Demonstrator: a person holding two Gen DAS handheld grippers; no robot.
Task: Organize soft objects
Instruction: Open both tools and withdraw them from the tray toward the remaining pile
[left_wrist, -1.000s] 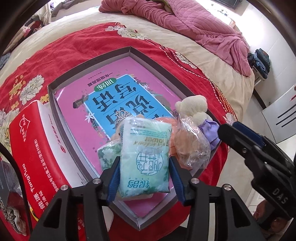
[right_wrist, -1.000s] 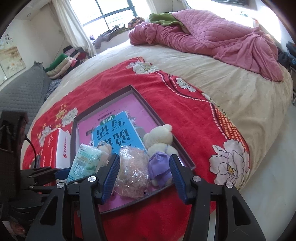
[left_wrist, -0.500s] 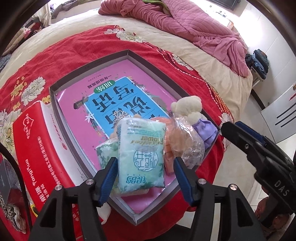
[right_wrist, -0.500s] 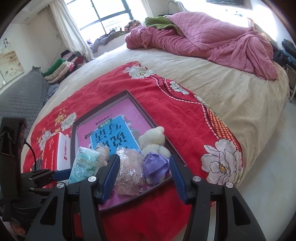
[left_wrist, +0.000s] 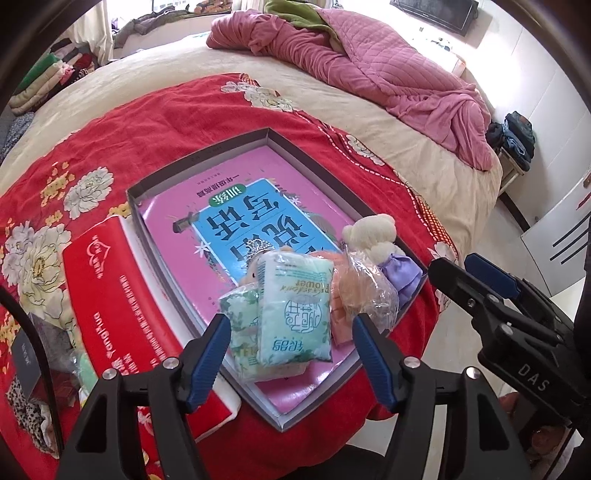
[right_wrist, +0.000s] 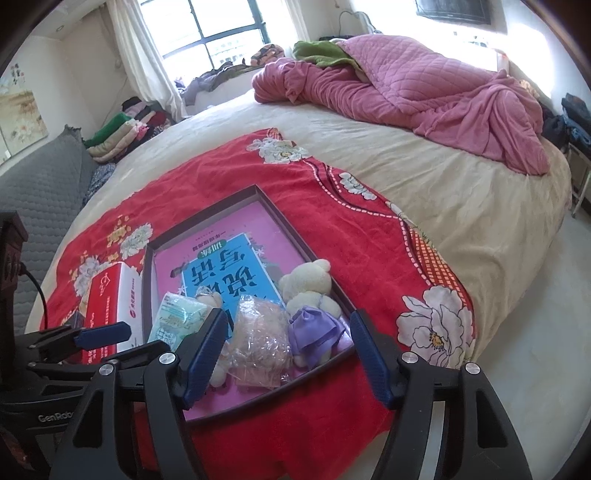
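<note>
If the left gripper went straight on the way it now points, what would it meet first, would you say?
Most likely the pale green tissue pack lying in the dark shallow tray. The left gripper frames it as its jaws open, pads clear of it, though depth is hard to judge.

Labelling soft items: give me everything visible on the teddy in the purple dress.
Small cream plush teddy bear with round ears, wearing a shiny purple dress that looks like satin. It lies in the shallow dark tray, in the near right corner, its head toward the far end, the crinkled clear bag against its side. Neither gripper touches it.
</note>
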